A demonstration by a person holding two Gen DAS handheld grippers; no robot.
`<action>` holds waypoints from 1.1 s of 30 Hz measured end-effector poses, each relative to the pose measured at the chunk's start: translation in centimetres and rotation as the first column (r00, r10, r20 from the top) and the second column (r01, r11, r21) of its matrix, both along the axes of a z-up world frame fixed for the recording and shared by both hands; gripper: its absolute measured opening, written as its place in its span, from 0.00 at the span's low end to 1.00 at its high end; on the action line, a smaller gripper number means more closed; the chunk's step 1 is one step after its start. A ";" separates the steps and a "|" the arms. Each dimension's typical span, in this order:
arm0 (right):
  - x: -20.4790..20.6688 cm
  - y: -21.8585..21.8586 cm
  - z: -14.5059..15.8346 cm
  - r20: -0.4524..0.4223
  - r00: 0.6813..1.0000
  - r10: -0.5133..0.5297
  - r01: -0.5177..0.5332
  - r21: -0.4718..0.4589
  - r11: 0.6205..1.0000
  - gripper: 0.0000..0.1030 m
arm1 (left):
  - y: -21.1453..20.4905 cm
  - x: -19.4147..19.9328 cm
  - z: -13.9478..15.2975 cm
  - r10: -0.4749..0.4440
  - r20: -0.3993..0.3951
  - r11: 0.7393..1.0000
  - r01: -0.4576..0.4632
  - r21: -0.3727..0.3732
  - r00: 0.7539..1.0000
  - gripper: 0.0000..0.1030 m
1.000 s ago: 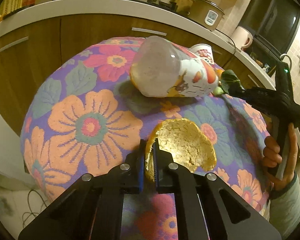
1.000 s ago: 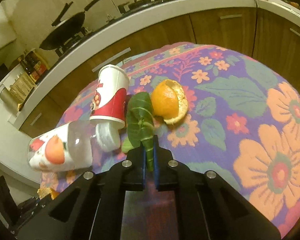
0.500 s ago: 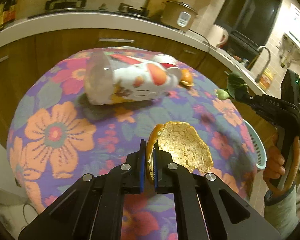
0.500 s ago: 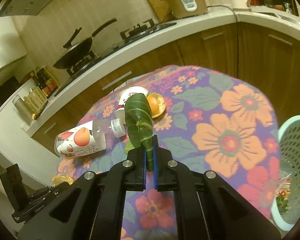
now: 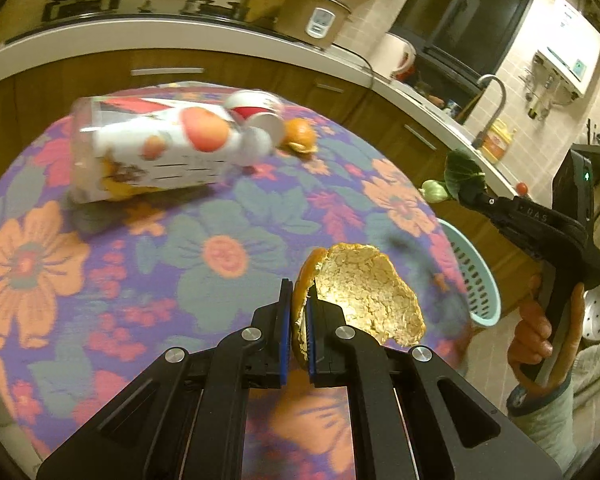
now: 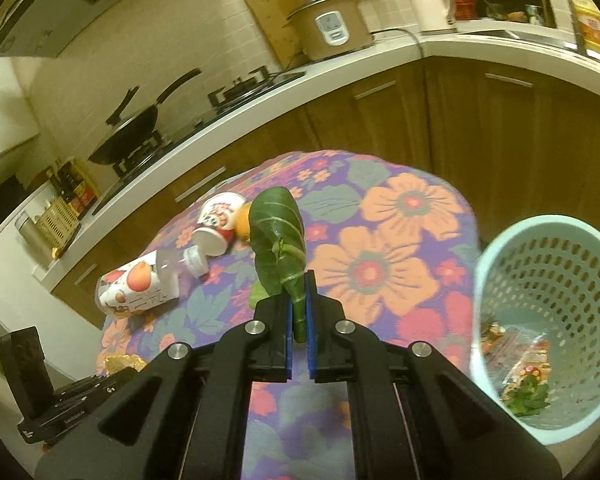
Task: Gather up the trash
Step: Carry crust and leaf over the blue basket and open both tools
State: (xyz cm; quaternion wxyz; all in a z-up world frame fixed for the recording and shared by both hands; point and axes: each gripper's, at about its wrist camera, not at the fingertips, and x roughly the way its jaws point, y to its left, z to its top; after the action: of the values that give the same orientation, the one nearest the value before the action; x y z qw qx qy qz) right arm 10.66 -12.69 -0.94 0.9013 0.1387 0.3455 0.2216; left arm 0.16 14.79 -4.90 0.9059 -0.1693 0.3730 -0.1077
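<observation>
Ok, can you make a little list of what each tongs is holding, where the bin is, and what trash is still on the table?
left tongs: shut on orange peel
right tongs: shut on green leaf
bin: light blue basket beside the table, some scraps inside
still on table: plastic bottle, paper cup, another orange peel piece

A cupped orange peel (image 5: pixel 363 296), pith showing, is pinched at its rim in the left tool (image 5: pixel 298 320). A green leaf (image 6: pixel 278 248) stands upright, clamped by its stem. A bottle (image 6: pixel 138 286), paper cup (image 6: pixel 218 222) and more peel (image 5: pixel 300 136) lie on the worktop (image 6: pixel 399 240); the basket (image 6: pixel 547 320) holds scraps.
</observation>
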 end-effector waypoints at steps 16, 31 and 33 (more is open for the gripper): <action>-0.5 -12.7 -2.3 -0.034 0.974 -0.222 0.225 0.095 0.970 0.03 | -14.2 7.2 3.1 -0.239 0.048 0.969 0.235 0.077 0.970 0.04; -0.5 -19.8 -6.5 -0.131 0.912 -0.389 0.399 0.058 0.915 0.03 | -27.5 14.0 2.3 -0.413 -0.007 0.895 0.408 0.180 0.910 0.04; -0.5 -20.6 -7.2 -0.159 0.903 -0.400 0.413 0.058 0.909 0.03 | -28.8 14.4 1.8 -0.422 -0.015 0.886 0.416 0.204 0.907 0.04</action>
State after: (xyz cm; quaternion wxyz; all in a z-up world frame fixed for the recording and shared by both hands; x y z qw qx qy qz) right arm 10.19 -33.27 -8.18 0.8933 0.2638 0.3623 0.0333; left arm 14.56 -14.01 -3.06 0.8792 0.0098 0.3963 -0.2644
